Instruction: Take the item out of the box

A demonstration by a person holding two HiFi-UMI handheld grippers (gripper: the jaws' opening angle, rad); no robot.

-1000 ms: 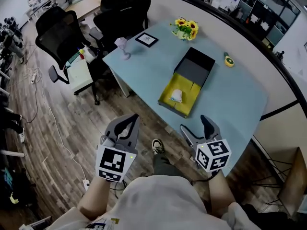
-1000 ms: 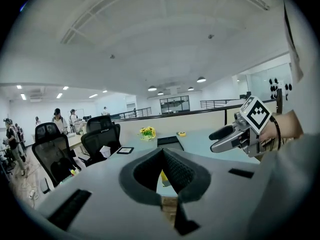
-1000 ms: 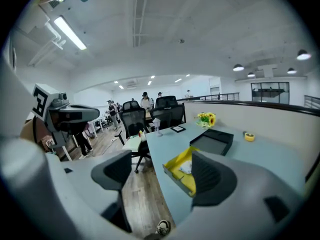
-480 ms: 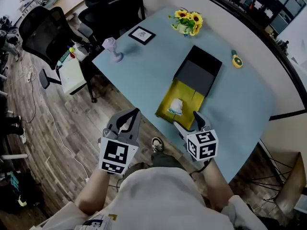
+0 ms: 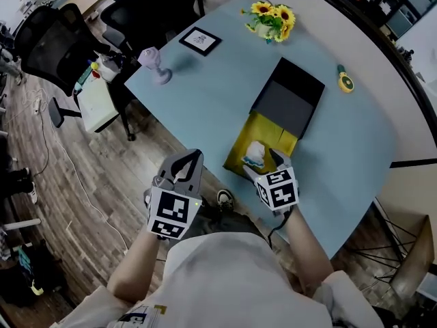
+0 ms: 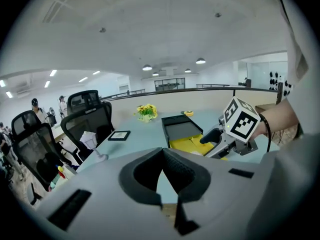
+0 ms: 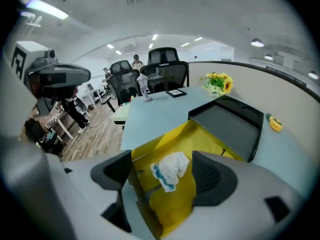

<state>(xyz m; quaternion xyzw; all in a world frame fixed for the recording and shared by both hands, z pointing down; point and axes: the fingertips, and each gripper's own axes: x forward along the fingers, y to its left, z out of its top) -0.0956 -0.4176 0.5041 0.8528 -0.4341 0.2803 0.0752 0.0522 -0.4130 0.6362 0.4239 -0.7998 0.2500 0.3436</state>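
Two grippers up: right gripper [image 5: 263, 164] hangs over the yellow box [image 5: 239, 144], jaws wide apart, white crumpled item [image 5: 254, 152] between them. Left gripper [image 5: 183, 169] at 8 o'clock off the pale-blue desk [image 5: 205, 94], jaws together, empty. Black lid [image 5: 287, 98] at 12, sunflowers [image 5: 272, 19] beyond; wooden floor [image 5: 82, 183], office chairs [image 5: 51, 43].

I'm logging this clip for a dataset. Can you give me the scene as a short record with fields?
Box: open yellow-lined box with dark lid, on the light blue table
Item: crumpled white wad with blue edging, lying inside the box
Right gripper: jaws apart, over the box, wad lined up between them, not gripped
Left gripper: jaws together, empty, held short of the table
Task state: item not yet out
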